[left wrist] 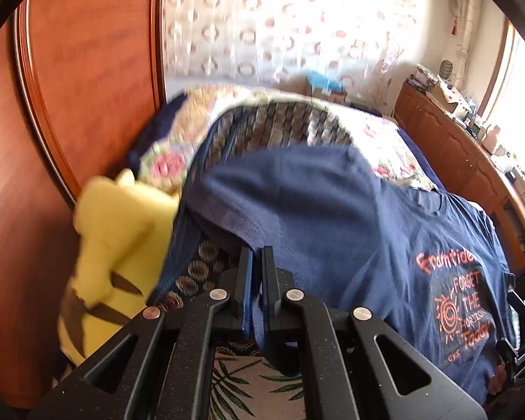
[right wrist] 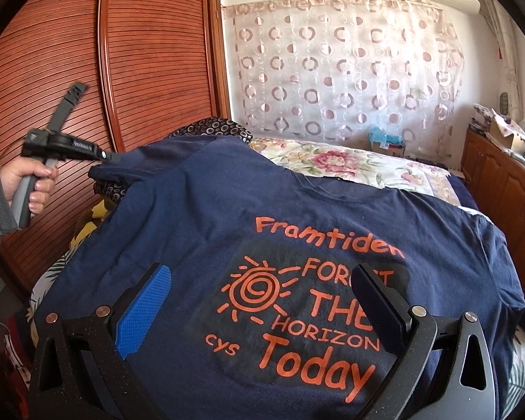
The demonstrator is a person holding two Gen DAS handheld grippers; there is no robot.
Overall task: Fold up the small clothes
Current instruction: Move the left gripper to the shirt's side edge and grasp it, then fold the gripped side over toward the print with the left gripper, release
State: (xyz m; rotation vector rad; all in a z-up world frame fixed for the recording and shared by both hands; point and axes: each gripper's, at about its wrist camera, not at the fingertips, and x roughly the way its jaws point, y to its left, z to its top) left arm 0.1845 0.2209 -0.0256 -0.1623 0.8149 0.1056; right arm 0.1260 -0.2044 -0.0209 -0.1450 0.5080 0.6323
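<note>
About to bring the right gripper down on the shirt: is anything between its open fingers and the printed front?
Nothing visible. The right gripper hovers open over the navy T-shirt, bare print below. The left gripper already pinches the sleeve.

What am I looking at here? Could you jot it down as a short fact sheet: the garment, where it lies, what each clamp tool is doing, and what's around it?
garment: navy T-shirt with orange print, spread print side up
surface: bed with a floral cover
left gripper: shut on the T-shirt's edge, near the sleeve
right gripper: open, above the print, holding nothing
hand: grips the left tool's handle
beside the bed: yellow plush toy, wooden wardrobe
fold: not yet made
</note>
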